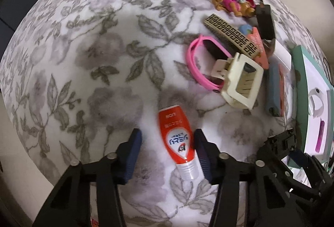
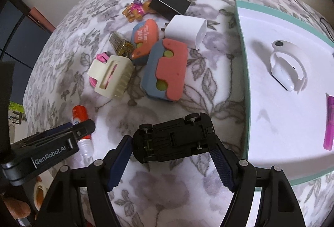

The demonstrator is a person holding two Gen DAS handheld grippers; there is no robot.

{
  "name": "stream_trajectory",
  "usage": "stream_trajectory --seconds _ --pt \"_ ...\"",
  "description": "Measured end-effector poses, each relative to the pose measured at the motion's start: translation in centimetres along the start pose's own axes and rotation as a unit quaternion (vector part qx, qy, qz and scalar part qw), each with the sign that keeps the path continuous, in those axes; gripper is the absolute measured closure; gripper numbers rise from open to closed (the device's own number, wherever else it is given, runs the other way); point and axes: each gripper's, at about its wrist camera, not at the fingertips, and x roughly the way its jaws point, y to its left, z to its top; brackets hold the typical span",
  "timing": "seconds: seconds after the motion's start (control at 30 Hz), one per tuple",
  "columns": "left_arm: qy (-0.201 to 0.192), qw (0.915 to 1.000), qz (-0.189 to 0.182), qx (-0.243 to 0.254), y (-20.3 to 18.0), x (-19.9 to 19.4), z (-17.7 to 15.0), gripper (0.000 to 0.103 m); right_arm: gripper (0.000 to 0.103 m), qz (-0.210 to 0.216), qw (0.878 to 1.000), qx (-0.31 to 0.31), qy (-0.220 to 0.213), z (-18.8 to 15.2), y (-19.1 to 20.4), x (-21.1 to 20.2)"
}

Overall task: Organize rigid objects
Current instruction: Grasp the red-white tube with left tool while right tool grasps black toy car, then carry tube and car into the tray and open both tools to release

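1. The left claw (image 1: 168, 154) stood open astride the red tube (image 1: 177, 139), whose cap end lay partly hidden.
2. The right claw (image 2: 170, 161) clamped the upturned black toy car (image 2: 173, 139) above the floral cloth (image 2: 167, 189), beside the tray's rim (image 2: 247, 101).

The toy car (image 2: 173, 139) lies on its roof on the blanket (image 2: 167, 191), between the fingers of the right claw (image 2: 171, 166). To its right stands the tray (image 2: 271, 143), with an earbud case (image 2: 288, 66) on it. Behind the car lies a heap: hair clip (image 2: 110, 75), foam block (image 2: 167, 70), two chargers. To the left, the tube (image 1: 177, 139) lies between the fingers of the left claw (image 1: 167, 156).
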Motion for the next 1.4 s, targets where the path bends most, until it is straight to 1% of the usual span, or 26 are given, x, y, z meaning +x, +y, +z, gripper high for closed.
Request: stream_trajectory --seconds 0.07,0.13,0.17,0.47,0.63,0.67,0.83,0.97,1.07,1.17,1.27,1.4 --pt "-0.003 1.0000 0.000 0.002 -0.3 -0.2 0.0 0.064 0.026 0.000 1.000 0.001 0.001 0.1 0.0 0.0" --pt "-0.005 1.0000 -0.001 0.000 -0.6 -0.3 0.0 0.070 0.026 -0.001 1.000 0.000 0.001 0.1 -0.1 0.0" --pt "-0.006 1.0000 -0.002 -0.002 -0.7 -0.2 0.1 0.072 0.026 -0.001 1.000 0.001 0.001 0.1 -0.1 0.0" --pt "-0.012 0.9998 -0.013 -0.014 0.0 -0.5 0.4 0.072 0.026 -0.003 1.000 0.000 0.003 0.3 0.1 0.2" --pt "-0.020 0.9996 -0.015 -0.011 0.3 -1.5 1.4 0.073 0.026 0.014 1.000 0.021 0.004 0.3 -0.5 -0.2" --pt "-0.024 0.9995 -0.016 -0.010 1.5 -2.1 1.8 0.073 0.026 0.017 1.000 0.023 0.002 0.3 -0.6 -0.5" --pt "-0.044 0.9989 -0.014 -0.009 1.4 -4.6 2.1 0.073 0.026 0.031 0.999 0.028 -0.014 0.4 -0.8 -1.8" --pt "-0.072 0.9972 -0.017 -0.007 1.2 -7.0 2.4 0.073 0.026 0.038 0.998 0.027 -0.046 0.9 -0.9 -4.0" --pt "-0.092 0.9955 -0.021 -0.004 0.5 -8.6 2.5 0.073 0.026 0.036 0.996 0.032 -0.073 1.3 -1.4 -5.8" --pt "-0.104 0.9941 -0.030 0.003 -0.5 -10.1 2.5 0.073 0.026 0.017 0.995 0.032 -0.092 1.6 -2.0 -7.0" --pt "-0.109 0.9929 -0.044 0.018 -1.8 -10.0 2.3 0.073 0.026 0.003 0.994 0.045 -0.099 2.1 -3.3 -7.6" --pt "-0.109 0.9917 -0.048 0.048 -4.5 -9.9 2.8 0.073 0.026 -0.008 0.992 0.069 -0.107 2.5 -5.6 -8.2"
